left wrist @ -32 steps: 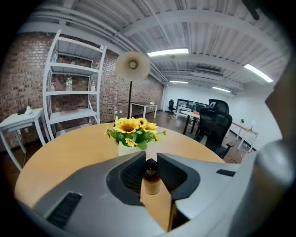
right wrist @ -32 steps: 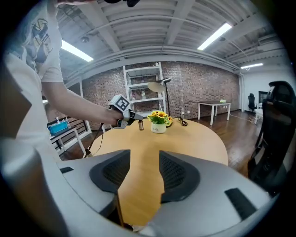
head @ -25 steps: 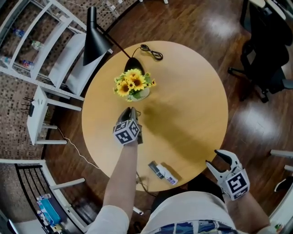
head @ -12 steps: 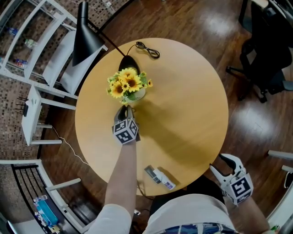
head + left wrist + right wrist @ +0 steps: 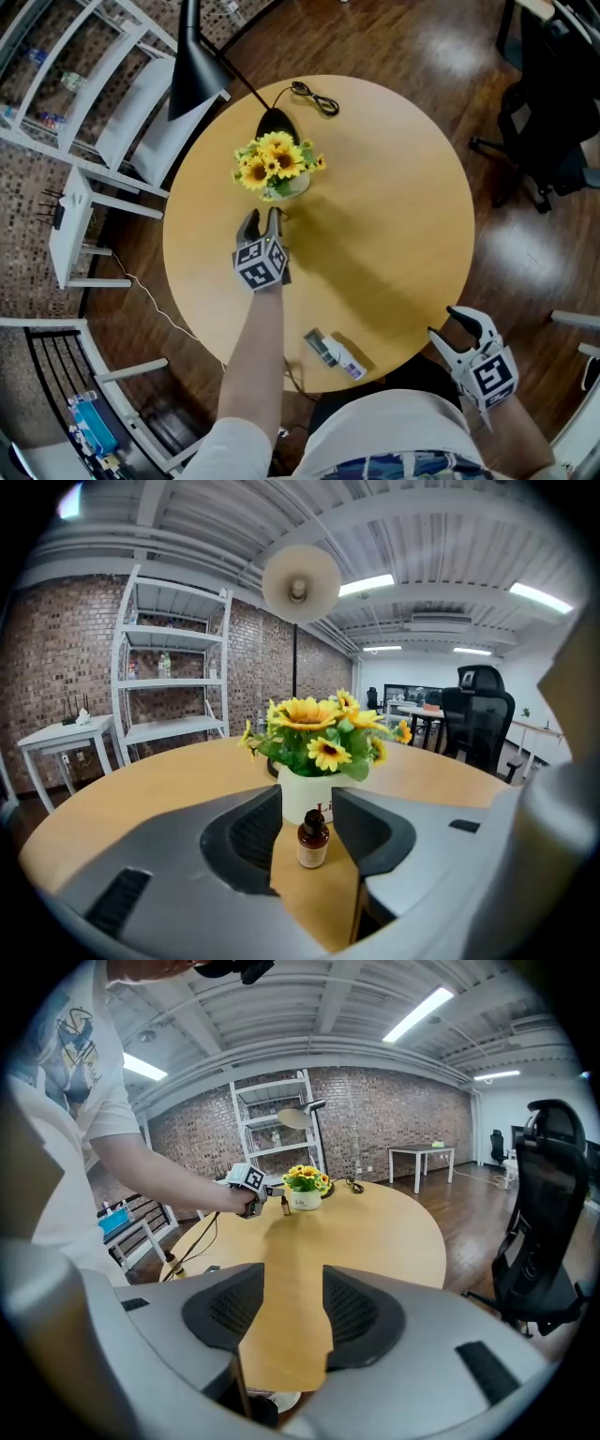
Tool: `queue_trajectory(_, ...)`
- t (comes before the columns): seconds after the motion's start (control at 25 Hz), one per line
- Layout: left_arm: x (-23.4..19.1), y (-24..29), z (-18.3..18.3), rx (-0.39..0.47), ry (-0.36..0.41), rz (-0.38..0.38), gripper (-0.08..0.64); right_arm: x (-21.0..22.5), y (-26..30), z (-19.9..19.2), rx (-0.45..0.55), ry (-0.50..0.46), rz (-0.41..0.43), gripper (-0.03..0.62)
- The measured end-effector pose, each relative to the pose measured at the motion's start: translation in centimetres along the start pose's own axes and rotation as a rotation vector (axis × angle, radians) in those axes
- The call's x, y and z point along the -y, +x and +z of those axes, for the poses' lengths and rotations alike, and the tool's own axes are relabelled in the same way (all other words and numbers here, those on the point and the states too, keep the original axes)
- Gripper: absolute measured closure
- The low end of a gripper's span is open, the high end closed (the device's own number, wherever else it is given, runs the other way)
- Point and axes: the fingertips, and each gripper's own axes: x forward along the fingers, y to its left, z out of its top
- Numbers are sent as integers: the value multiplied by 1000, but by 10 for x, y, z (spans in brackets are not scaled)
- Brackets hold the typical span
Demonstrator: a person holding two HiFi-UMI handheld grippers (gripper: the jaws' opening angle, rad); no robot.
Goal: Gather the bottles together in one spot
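Observation:
A small brown bottle (image 5: 312, 839) stands upright on the round wooden table (image 5: 394, 206), right in front of a white pot of sunflowers (image 5: 278, 167). My left gripper (image 5: 262, 217) points at the pot, and its jaws have just been opening. They stand open on either side of the bottle without touching it. From the right gripper view the same bottle (image 5: 284, 1206) shows beside the pot. A small white and dark item, perhaps a bottle on its side (image 5: 335, 353), lies near the table's front edge. My right gripper (image 5: 442, 323) hangs open and empty off the front right edge.
A black lamp (image 5: 192, 61) leans over the table's back left, with a coiled cable (image 5: 314, 97) behind the flowers. White shelving (image 5: 84, 84) and a small white side table (image 5: 75, 234) stand to the left. A black office chair (image 5: 553, 103) is at the right.
The left gripper's jaws, narrow together before, have spread apart and let go of the brown bottle. The right gripper has stayed where it was.

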Motion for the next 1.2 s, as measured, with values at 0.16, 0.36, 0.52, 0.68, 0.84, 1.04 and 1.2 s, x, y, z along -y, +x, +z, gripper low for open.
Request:
queue_trajectory(0.16, 0, -53, 34, 92, -55, -14, 388, -21, 3, 11, 24, -21, 25, 370)
queue_trajectory(0.36, 22, -145, 91, 249, -209, -117, 388, -46, 12, 25, 67, -41, 74, 370)
queue_trajectory(0.52, 43, -215, 122, 360, -405, -257, 388, -74, 16, 28, 69, -70, 104, 370)
queue_trajectory(0.68, 58, -296, 147, 434, -509, -439, 388, -107, 8, 35, 93, -128, 92, 370)
queue_trajectory(0.84, 72, -392, 148, 460, -502, -634, 388, -147, -5, 36, 132, -160, 62, 370)
queue_trajectory(1.04, 42, -477, 99, 424, -404, -647, 388, -197, -22, 40, 162, -155, 15, 370)
queue_trajectory(1.2, 6, -514, 17, 266, -233, -514, 387, -230, -39, 29, 180, -131, -60, 370)
